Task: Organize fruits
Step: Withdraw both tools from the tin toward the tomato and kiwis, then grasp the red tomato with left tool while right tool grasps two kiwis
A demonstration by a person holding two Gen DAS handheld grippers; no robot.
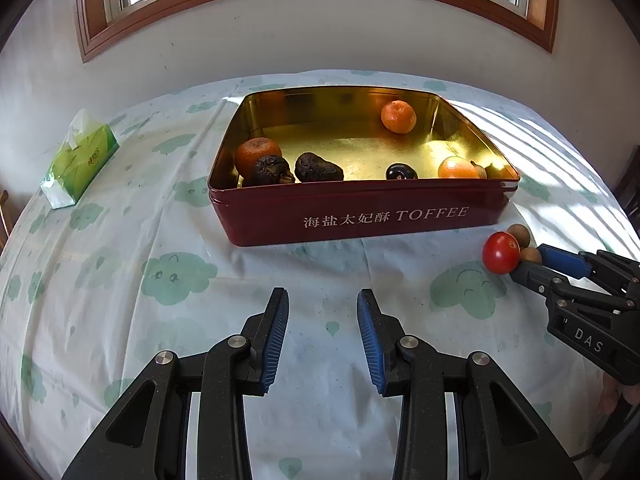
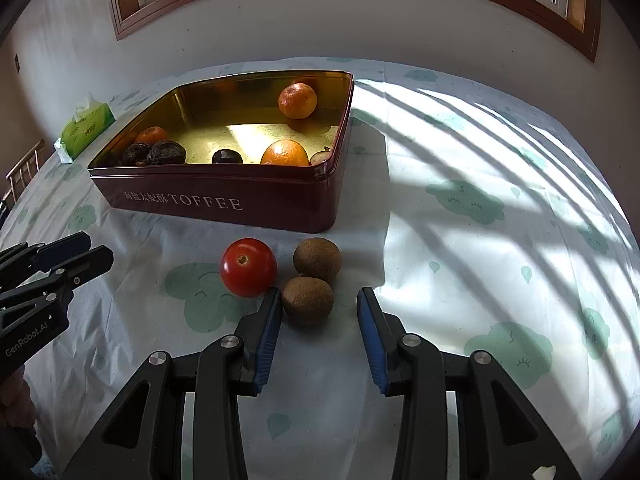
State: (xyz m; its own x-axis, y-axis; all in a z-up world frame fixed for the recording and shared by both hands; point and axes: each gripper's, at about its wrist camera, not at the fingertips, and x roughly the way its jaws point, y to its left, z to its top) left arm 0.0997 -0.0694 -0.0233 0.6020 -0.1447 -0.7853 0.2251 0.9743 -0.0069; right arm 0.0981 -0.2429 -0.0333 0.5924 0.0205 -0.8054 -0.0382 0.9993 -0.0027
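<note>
A red TOFFEE tin holds oranges, dark wrinkled fruits and a dark round fruit. On the cloth in front of its right corner lie a red tomato and two brown longans. My right gripper is open, with the nearer longan between its fingertips, beside the left finger; it also shows in the left wrist view. My left gripper is open and empty over the cloth before the tin, and shows at the left of the right wrist view.
A green tissue pack lies at the far left of the table. A white wall with a wood-framed window stands behind the table. A chair back shows at the left edge.
</note>
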